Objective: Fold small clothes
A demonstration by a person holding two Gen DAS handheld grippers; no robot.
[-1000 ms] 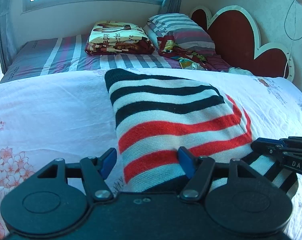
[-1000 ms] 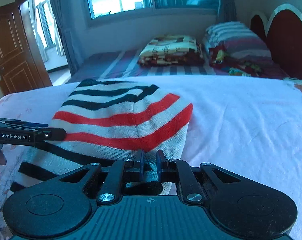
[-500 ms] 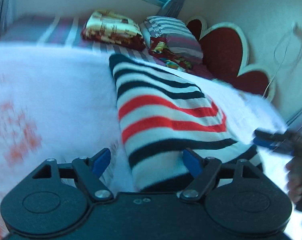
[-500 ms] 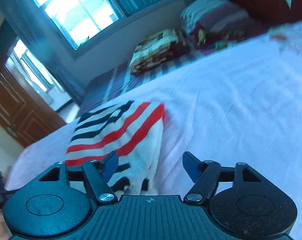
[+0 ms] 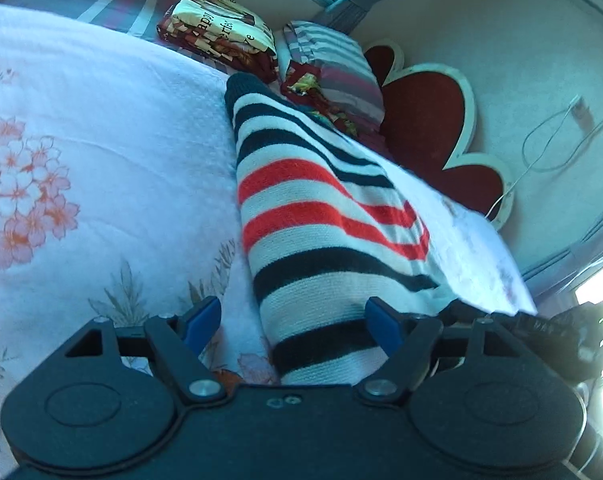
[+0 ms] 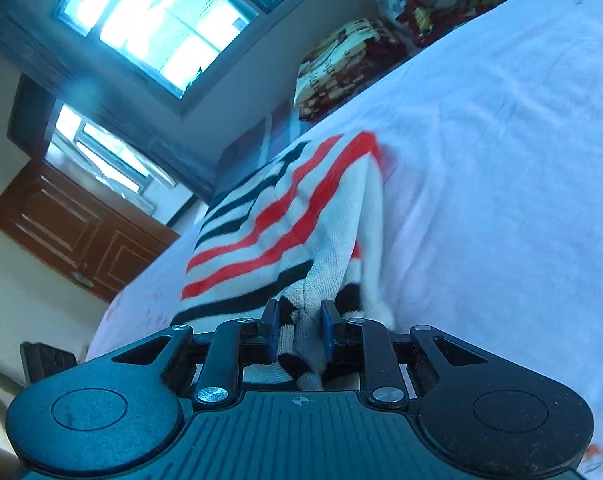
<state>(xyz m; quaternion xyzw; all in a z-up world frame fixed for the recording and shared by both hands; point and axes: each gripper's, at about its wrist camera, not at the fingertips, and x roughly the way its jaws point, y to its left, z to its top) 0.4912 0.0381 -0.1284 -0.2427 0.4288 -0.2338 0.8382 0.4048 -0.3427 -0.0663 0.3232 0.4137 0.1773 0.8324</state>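
A striped knit garment (image 5: 321,216), white with black and red bands, lies folded on the white bed cover. In the left wrist view my left gripper (image 5: 293,320) is open, its blue pads either side of the garment's near end. In the right wrist view my right gripper (image 6: 301,330) is shut on the garment's (image 6: 285,224) near right corner, with bunched fabric between its blue pads. The right gripper's black body (image 5: 557,332) also shows at the right edge of the left wrist view.
The white floral bed cover (image 5: 81,152) spreads left of the garment. A folded patterned blanket (image 5: 217,36) and striped pillows (image 5: 333,64) lie at the head, by a red heart-shaped headboard (image 5: 425,120). A window (image 6: 153,20) and wooden door (image 6: 69,228) show.
The right gripper let go and opened half a second ago, then shut again on the garment's near corner. Both cameras have tilted. The left gripper has stayed open.
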